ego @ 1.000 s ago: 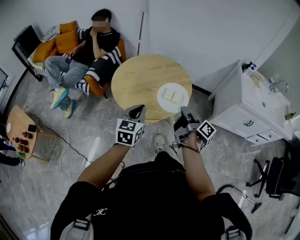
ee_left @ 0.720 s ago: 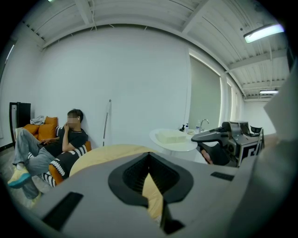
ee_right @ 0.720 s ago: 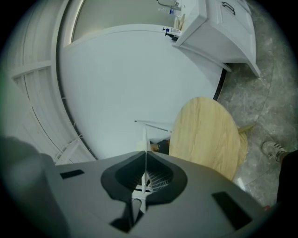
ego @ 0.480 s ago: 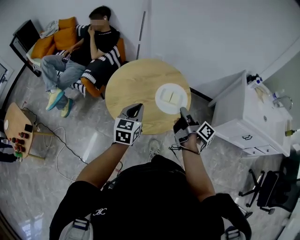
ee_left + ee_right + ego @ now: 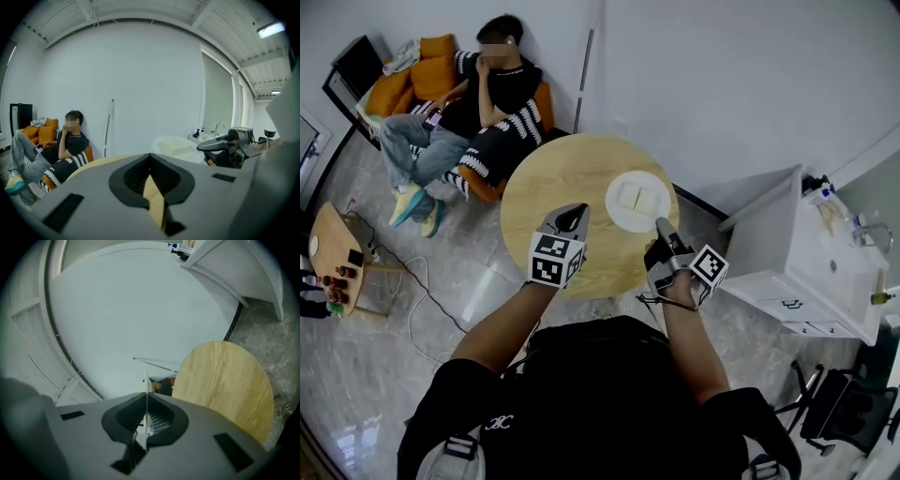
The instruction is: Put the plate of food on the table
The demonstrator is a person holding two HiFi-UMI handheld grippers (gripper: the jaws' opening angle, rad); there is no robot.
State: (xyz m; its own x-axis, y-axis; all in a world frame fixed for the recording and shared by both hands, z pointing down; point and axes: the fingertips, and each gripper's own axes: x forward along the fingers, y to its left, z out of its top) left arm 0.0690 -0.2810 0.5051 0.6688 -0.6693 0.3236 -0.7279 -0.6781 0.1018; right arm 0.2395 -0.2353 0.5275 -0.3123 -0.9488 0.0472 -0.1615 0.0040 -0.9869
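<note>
R hand-held gripper [image 5: 660, 228] nearly closed, pinching near rim of plate [image 5: 621, 214], food [image 5: 638, 195] on it. Plate is over right edge of surface [image 5: 553, 178], prob. not set down. L hand-held gripper [image 5: 572, 217] closed, empty, left of plate.

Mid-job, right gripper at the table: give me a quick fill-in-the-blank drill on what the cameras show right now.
1. The right gripper is shut on the rim of the white ___.
2. In the head view, the plate with its pale food lies over a round ___ table.
3. The left gripper, jaws together, holds ___.

Missing words: plate; wooden; nothing
</note>
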